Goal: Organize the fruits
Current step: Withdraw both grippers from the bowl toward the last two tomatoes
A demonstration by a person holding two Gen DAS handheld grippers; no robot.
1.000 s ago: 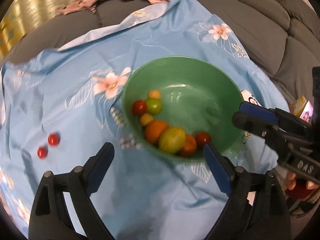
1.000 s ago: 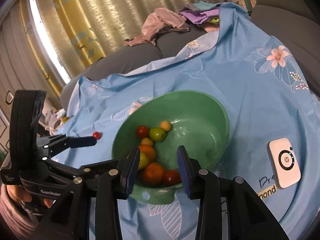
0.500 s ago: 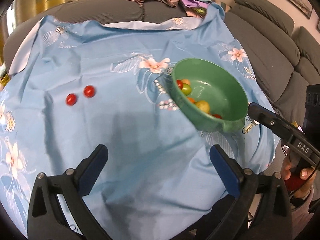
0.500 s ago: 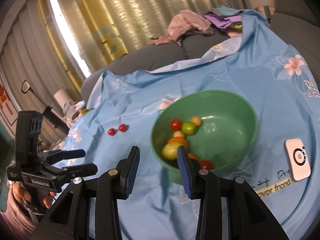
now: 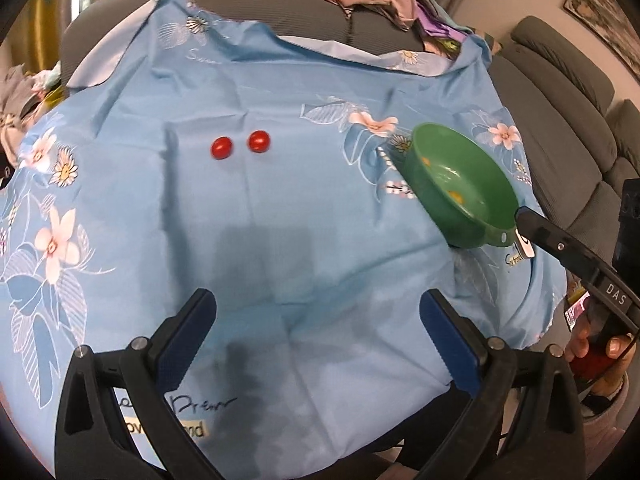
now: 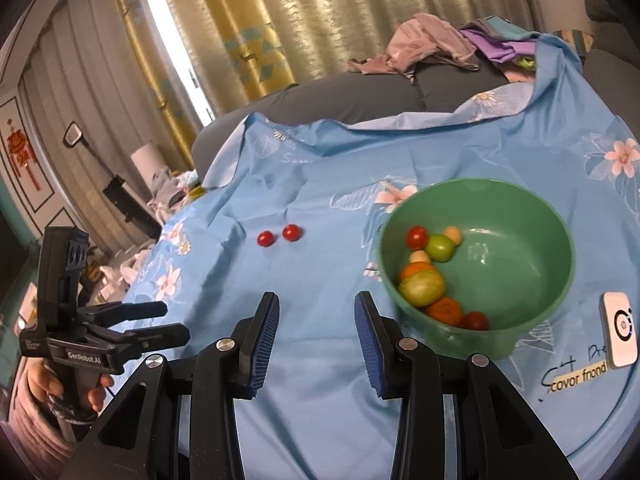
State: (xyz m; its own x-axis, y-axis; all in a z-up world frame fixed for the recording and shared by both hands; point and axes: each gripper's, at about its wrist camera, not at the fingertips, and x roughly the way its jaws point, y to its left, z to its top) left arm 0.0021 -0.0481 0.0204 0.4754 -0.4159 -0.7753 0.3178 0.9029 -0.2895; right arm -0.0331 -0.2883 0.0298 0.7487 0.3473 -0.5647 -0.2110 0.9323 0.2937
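A green bowl stands on the blue flowered cloth and holds several small fruits, red, green, orange and yellow. The bowl shows at the right in the left wrist view. Two red cherry tomatoes lie loose on the cloth left of the bowl, also in the right wrist view. My left gripper is open and empty, well short of the tomatoes. My right gripper is open and empty, just left of the bowl.
A small white device lies on the cloth right of the bowl. The cloth covers a round table with its edge near me. A grey sofa with a heap of clothes stands behind. Curtains hang at the back.
Both grippers have pulled back from the bowl and swung left. The two loose tomatoes now sit nearer the middle of both views. Both jaws stay open.
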